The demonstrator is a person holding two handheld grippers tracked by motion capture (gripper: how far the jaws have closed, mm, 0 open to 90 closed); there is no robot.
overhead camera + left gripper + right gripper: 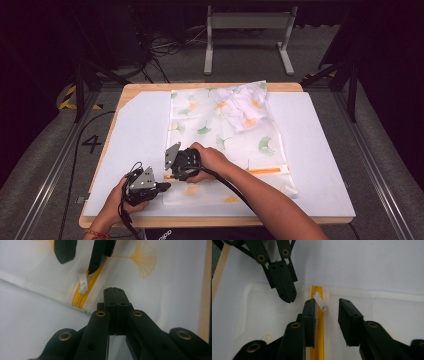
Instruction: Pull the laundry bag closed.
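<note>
A white mesh bag (220,135) printed with green and yellow leaves lies flat on the table, with a yellow zipper (267,170) across its near end. The zipper's white pull (321,302) sits at the end of the track. My right gripper (327,303) is open and straddles the pull, which lies close to one of its jaws without being pinched. My left gripper (115,293) is shut, its tips resting on the bag's fabric just beside the zipper's end; I cannot tell whether any mesh is caught between them. In the high view, both grippers, left (162,187) and right (172,172), meet at the bag's near left corner.
A crumpled white patterned cloth (245,107) shows at the bag's far right end. The bag rests on a white mat (320,150) over a wooden tabletop (200,221). Beyond the table stand a metal frame (247,30) and floor cables (165,47).
</note>
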